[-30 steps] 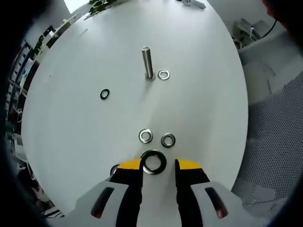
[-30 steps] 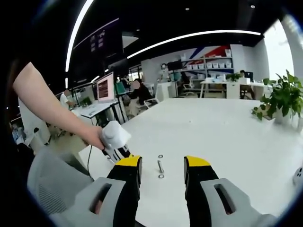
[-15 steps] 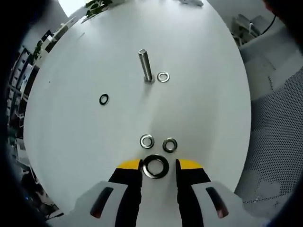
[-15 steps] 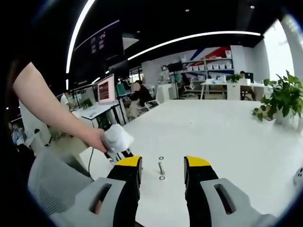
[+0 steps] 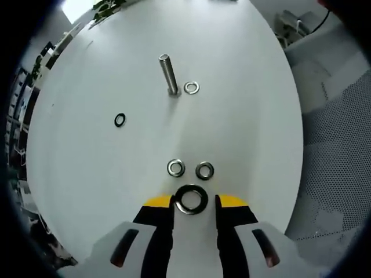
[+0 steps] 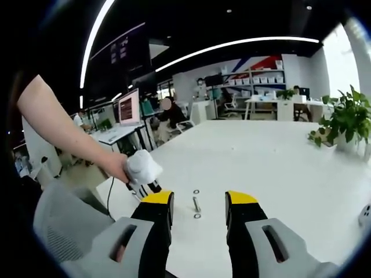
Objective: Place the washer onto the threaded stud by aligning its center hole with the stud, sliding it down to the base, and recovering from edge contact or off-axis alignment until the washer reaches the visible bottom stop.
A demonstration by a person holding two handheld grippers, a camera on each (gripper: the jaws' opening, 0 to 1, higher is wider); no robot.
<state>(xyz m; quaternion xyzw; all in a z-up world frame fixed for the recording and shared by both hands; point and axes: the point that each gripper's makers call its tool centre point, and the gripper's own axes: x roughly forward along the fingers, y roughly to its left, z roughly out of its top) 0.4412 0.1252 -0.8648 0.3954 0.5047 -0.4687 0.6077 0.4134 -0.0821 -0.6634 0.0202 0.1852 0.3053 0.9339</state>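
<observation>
Left gripper view: our left gripper (image 5: 193,201), jaws parted, brackets the large washer (image 5: 192,198) without gripping; we should close squarely before lifting toward the stud (image 5: 168,74).

Both tools (image 5: 194,201) (image 6: 198,200) gaping, left one in hand (image 6: 119,168).

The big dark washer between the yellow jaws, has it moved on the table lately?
No. The large washer keeps its spot just below the two small washers; the camera shifted.
</observation>
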